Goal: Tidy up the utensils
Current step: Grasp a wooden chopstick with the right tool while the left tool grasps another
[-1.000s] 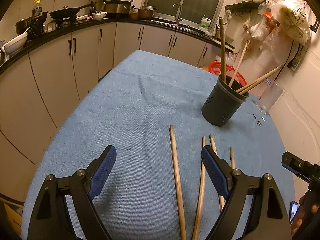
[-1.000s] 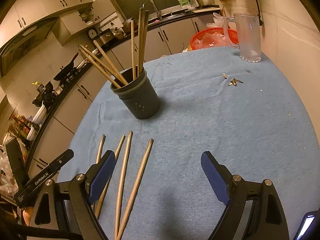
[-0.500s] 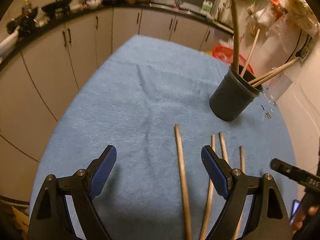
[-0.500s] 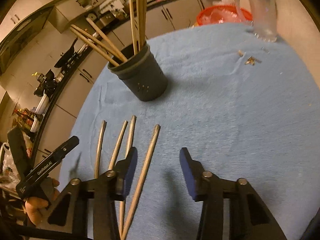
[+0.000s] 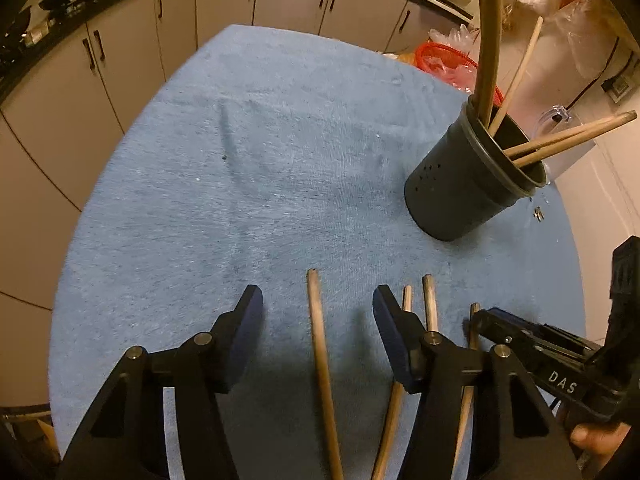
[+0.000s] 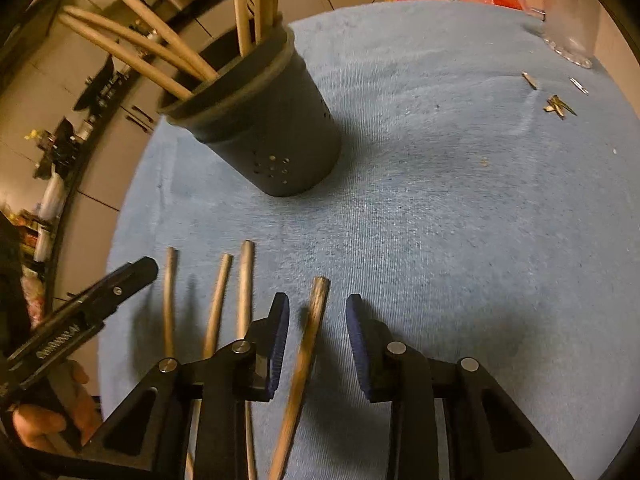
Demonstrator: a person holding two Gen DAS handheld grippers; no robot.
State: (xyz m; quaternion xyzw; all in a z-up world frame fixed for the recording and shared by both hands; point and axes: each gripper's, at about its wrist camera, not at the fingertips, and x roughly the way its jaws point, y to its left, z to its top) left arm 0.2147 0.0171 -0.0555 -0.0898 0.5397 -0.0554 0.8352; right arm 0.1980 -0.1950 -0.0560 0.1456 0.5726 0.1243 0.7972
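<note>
Low in the centre of the right wrist view, a long round wooden chopstick [image 6: 308, 344] lies on the blue towelling cloth [image 6: 460, 240], straddled by the right gripper [image 6: 318, 344]; its blue pads stand narrowly apart, not yet touching the stick. A second ago those jaws were spread wide with no stick between them, so a pickup looks imminent. Three more wooden chopsticks [image 6: 218, 300] lie parallel to the left. Further up, the dark grey perforated plastic utensil holder [image 6: 276, 136] stands upright with several sticks already in. The left gripper [image 5: 318, 332], moderately open and empty, straddles another loose chopstick [image 5: 320, 352]; it has narrowed and dropped closer to the cloth than before.
</note>
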